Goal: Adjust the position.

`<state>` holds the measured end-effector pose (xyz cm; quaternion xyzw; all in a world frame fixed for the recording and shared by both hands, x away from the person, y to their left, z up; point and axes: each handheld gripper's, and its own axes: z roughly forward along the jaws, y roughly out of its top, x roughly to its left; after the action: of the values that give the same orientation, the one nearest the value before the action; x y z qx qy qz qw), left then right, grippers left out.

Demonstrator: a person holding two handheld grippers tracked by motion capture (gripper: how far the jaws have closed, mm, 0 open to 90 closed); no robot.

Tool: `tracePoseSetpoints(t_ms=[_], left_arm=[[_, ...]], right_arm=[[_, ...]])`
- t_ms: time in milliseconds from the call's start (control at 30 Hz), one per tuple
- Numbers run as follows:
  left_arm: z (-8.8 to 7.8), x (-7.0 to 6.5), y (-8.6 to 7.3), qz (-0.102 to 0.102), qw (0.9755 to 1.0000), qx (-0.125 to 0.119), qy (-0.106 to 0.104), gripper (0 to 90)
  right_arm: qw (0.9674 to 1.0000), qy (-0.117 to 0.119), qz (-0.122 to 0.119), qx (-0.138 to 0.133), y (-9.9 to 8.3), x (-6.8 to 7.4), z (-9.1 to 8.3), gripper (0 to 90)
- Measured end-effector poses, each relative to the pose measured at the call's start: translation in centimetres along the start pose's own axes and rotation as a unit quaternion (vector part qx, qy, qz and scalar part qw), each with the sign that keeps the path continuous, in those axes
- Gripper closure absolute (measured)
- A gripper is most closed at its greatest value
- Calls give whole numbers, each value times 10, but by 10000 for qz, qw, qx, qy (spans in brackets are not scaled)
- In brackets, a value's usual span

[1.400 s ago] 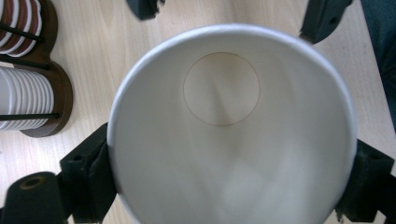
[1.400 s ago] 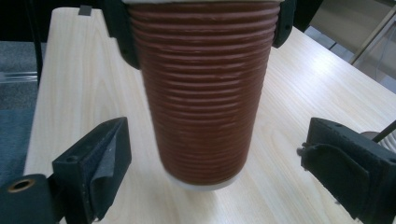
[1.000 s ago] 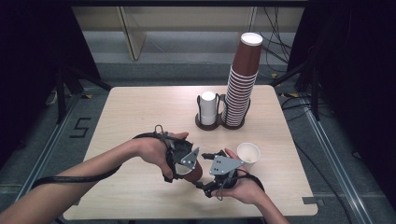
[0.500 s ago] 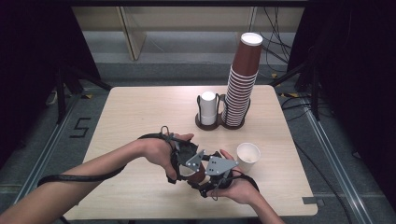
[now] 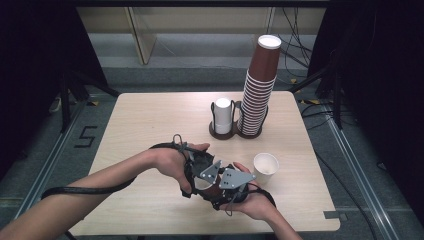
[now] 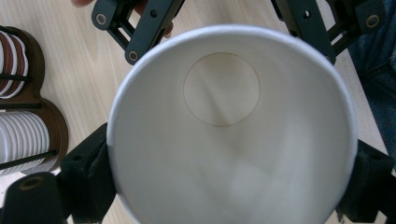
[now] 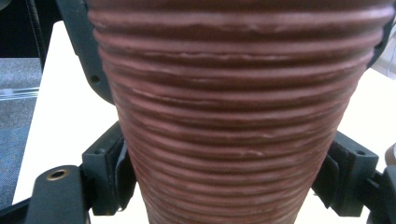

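**Ribbed brown cup held between two grippers, near edge of table**

Cup [image 5: 206, 186], paper, ribbed brown outside and white inside. Location: above the near middle of the wooden table [image 5: 150, 120], between the person's two hands. In the high view it is largely covered by the grippers and their grey plates. In the left gripper view its white mouth and round base face the camera; in the right gripper view its ribbed wall [image 7: 233, 116] rises from narrow base to wide top.

Left gripper [image 5: 200, 175]: clamped on the cup. Its black jaws press on the rim from both sides in its own view, with the cup mouth spanning the gap between them.

Right gripper [image 5: 227, 187]: jaws have just been closing, with the cup between them. In its own view they stand against the narrow lower part of the ribbed wall on both sides, pads touching it. The same jaws appear beyond the cup at the top of the left gripper view.

Other items on the table:
- Single white cup [image 5: 265, 169], upright and open, just right of the right hand.
- Dark two-ring holder [image 5: 235, 132] toward the far side of the table.
- Tall stack of brown cups [image 5: 260, 85] in the holder's right ring.
- Short white stack [image 5: 223, 114] in its left ring.
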<state>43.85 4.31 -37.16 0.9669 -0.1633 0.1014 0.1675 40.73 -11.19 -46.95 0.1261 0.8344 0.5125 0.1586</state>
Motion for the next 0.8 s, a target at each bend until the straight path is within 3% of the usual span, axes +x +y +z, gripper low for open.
tracePoseSetpoints(t_ms=[67, 167, 200, 267, 333, 433, 533, 633, 733, 800], left_arm=[[0, 0, -1, -16, 10000, -22, -10, 116], [0, 1, -2, -28, 9999, -78, -58, 115], [0, 1, -2, -32, 9999, -104, -42, 113], [0, 1, -3, -60, 9999, -138, -45, 107], [0, 1, -3, -93, 9998, -192, -49, 95], [-2, 1, -3, -204, 9994, -285, 56, 43], [-7, 3, -5, -239, 9987, -409, 174, 0], [-12, 2, -8, -392, 9971, -610, 248, 0], [-17, 2, -11, -473, 9954, -752, 357, 0], [-20, 1, -13, -570, 9937, -858, 444, 0]], right_arm=[[10000, -3, 78, -10, -1, 1, 0, 207], [10000, -17, -43, -73, -2, 0, 0, 212], [9999, 8, 72, -70, -2, 2, 0, 213], [10000, 6, -33, -91, -2, 0, -1, 213], [9999, 37, 24, -108, -2, 1, -2, 212], [9999, 44, 91, -113, -2, 2, -4, 211], [10000, 16, 9, -95, -4, 0, -7, 211], [9999, -69, 115, -76, -7, -2, -11, 211], [9998, -156, 63, -83, -12, -6, -14, 211], [9996, -182, 193, -85, -13, -6, -16, 211]])
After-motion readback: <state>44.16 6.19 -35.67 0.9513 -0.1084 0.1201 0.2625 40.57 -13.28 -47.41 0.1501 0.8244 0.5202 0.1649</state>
